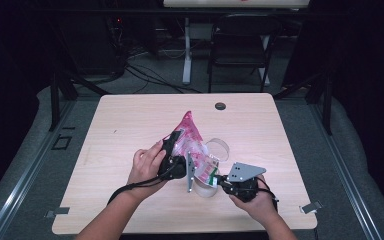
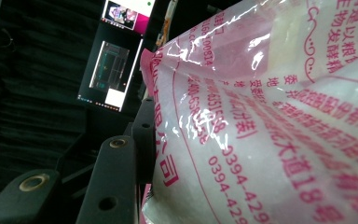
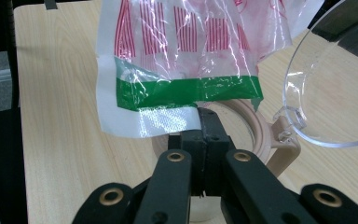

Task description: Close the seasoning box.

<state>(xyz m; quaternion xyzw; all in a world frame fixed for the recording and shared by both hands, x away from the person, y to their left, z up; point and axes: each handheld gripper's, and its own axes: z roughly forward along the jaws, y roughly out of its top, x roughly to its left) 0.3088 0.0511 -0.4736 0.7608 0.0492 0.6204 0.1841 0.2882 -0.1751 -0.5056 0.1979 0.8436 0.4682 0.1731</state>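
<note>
High view: left tongs (image 1: pixel 176 137) and right tongs (image 1: pixel 215 178) both grip the pink bag (image 1: pixel 192 132) over the jar (image 1: pixel 206 189).

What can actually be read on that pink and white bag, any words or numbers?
"0394-429": red digits on the plastic bag, printed twice near its lower edge in the left gripper view; the number's end runs out of frame.
"18": within a red line at the lower right.
Red Chinese characters across the bag: too tilted and glossy to read reliably.
Monitor behind: too small to read.
</note>
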